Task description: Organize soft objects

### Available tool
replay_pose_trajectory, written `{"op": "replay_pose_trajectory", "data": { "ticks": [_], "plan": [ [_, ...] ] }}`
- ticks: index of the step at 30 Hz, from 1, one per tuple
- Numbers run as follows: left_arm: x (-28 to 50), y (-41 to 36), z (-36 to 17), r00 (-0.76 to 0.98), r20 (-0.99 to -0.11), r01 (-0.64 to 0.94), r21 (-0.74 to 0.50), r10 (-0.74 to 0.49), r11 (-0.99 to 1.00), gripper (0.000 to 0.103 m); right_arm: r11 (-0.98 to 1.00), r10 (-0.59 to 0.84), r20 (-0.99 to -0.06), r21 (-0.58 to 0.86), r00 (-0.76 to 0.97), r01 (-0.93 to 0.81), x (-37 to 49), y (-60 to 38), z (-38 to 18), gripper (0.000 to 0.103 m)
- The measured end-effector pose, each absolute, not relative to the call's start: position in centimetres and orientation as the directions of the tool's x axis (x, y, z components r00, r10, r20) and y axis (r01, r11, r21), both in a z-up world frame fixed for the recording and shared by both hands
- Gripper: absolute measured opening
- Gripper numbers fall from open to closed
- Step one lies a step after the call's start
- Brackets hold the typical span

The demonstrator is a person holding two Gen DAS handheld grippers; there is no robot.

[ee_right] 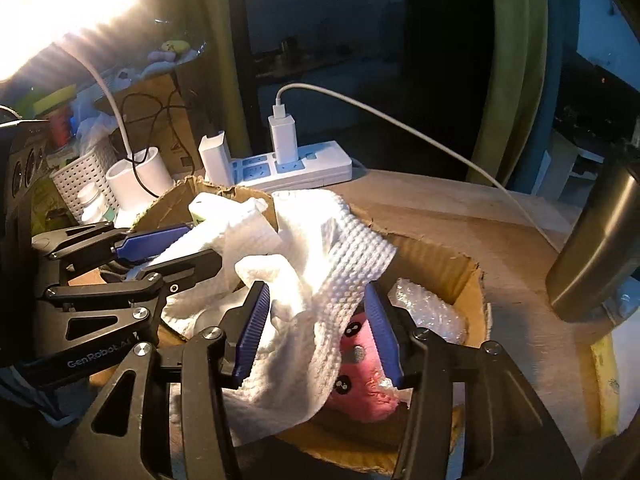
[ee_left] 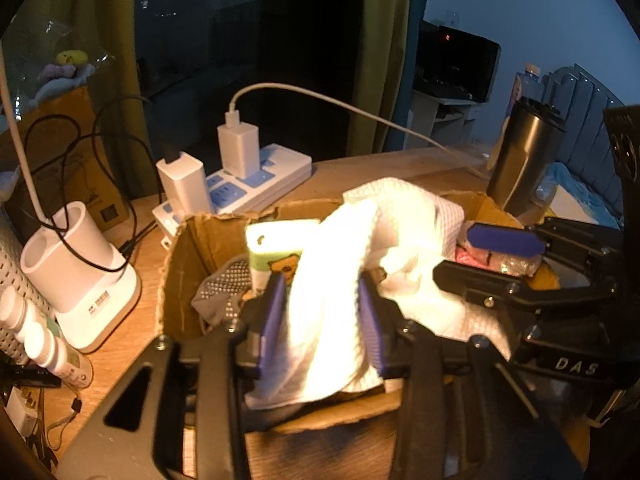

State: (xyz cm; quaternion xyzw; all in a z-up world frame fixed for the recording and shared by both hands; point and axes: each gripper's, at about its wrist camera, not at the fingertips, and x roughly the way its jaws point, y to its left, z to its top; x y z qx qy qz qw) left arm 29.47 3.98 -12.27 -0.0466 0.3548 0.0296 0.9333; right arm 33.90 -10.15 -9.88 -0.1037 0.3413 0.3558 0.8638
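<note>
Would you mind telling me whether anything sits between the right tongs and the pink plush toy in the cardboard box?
Yes. The white waffle towel drapes between the right tongs, covering the left part of the pink plush toy in the cardboard box. Bubble wrap lies just behind the toy.

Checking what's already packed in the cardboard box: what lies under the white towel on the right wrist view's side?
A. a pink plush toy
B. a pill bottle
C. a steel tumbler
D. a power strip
A: a pink plush toy peeks from beneath the white towel inside the cardboard box.
</note>
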Motion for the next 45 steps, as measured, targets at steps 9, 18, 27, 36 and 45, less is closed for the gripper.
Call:
{"op": "replay_pose_trajectory", "data": {
  "ticks": [9, 18, 27, 36, 45],
  "plan": [
    [28.3, 4.0, -10.6, 0.776, -0.63, -0.089, -0.073, 0.024, 0.993, 0.053, 0.756, 0.526, -0.627, 0.034, 0.575, -0.654, 33.2, -11.6, -7.9, 0.053],
    [26.2, 3.5, -8.5, 0.81, -0.585, -0.084, -0.068, 0.029, 0.994, 0.053, 0.768, 0.526, -0.596, 0.027, 0.606, -0.64, 31.4, -12.5, -6.0, 0.053],
    [23.5, 2.9, -6.3, 0.842, -0.539, -0.082, -0.067, 0.033, 0.994, 0.082, 0.781, 0.519, -0.566, 0.008, 0.641, -0.625, 28.5, -13.6, -4.1, 0.054],
    [20.0, 2.4, -4.0, 0.88, -0.473, -0.085, -0.076, 0.039, 0.993, 0.083, 0.791, 0.514, -0.525, -0.015, 0.678, -0.611, 25.3, -14.8, -2.2, 0.061],
    [16.1, 1.5, -1.8, 0.911, -0.412, -0.068, -0.071, 0.033, 0.995, 0.084, 0.806, 0.507, -0.48, -0.031, 0.716, -0.591, 21.6, -16.0, -0.4, 0.062]
  ]
}}
